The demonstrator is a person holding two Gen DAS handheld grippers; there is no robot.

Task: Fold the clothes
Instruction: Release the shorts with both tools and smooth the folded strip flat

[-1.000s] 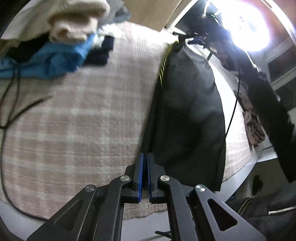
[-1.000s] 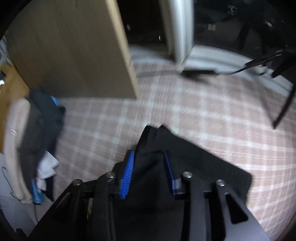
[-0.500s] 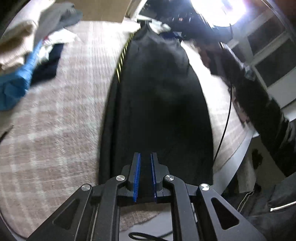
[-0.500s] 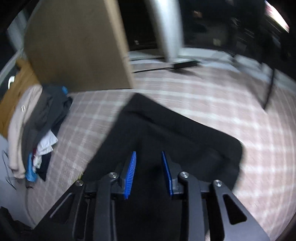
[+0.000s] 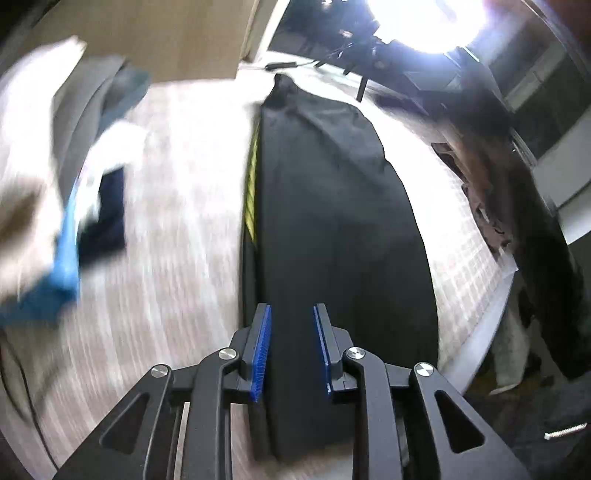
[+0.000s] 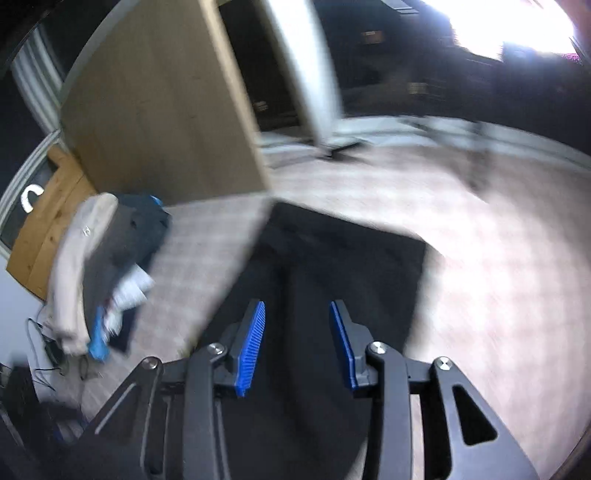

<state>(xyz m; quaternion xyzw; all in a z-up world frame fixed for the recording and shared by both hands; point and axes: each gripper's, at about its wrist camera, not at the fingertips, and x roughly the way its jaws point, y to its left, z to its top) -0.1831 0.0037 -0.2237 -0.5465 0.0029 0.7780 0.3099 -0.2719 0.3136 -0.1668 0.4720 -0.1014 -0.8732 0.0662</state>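
Black garment (image 5: 332, 221) lies flat and lengthwise on the plaid cloth (image 5: 177, 258), long strip running away from the left camera, yellow-green trim (image 5: 251, 192) along its left edge. In the right view the same black garment (image 6: 332, 266) spreads as a dark sheet on the plaid cloth (image 6: 498, 295), far corner near the wooden panel (image 6: 155, 122).

Left gripper (image 5: 291, 347) is over the near end of the garment, blue pads (image 5: 260, 354) moderately apart, nothing pinched between them; cloth shows in the gap below. Right gripper (image 6: 297, 343) is also above the garment, jaws spread wider, nothing held.

Left of the garment: clothes pile (image 5: 74, 184), with beige, grey, white, navy and bright blue pieces, blurred. Same clothes pile (image 6: 99, 273) in the right view, left of the garment beside the wooden panel. Beyond the garment's far end, a bright light (image 5: 424, 22). Right of the garment, past the cloth's edge, dark hanging fabric (image 5: 546, 258). Both views are motion-blurred.
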